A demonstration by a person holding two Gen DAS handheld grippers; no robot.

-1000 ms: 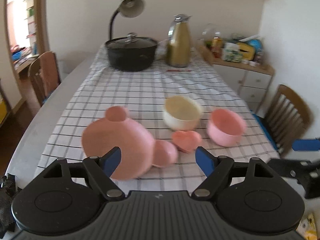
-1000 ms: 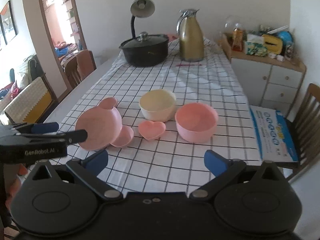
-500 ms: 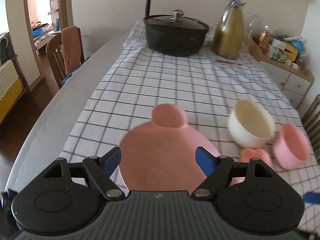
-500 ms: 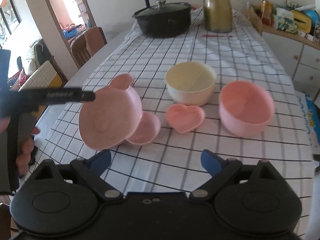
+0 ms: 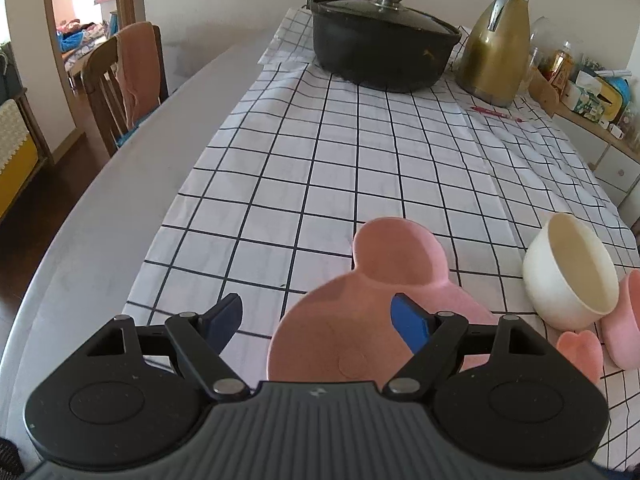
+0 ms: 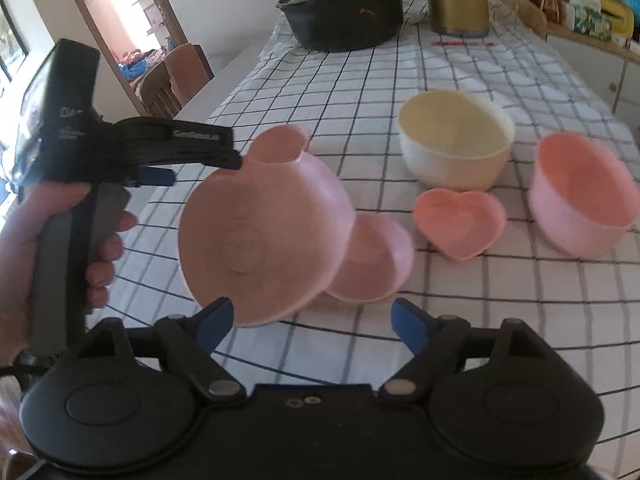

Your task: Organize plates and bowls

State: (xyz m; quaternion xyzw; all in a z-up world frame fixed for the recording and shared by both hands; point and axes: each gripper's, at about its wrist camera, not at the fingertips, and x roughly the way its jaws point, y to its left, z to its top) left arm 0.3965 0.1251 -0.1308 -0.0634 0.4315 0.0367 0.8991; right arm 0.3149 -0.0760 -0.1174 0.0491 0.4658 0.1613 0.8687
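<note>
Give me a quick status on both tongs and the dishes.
Left tongs open, straddling the pink eared plate's rim. Right tongs just closing, nothing between them. Plate tilted, leaning on small pink dish. Bowls unstacked, nothing in the way.

Open left gripper [image 5: 316,322] straddles pink plate [image 5: 352,320] rim.

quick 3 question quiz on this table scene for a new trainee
1. True or false: the pot has its lid on.
2. The left tool has its fingers either side of the rim of which thing? A eared plate B pot C jug
3. What shape is the small dish in front of the cream bowl and the pink bowl?
Key: 1 true; 2 A; 3 heart
</note>
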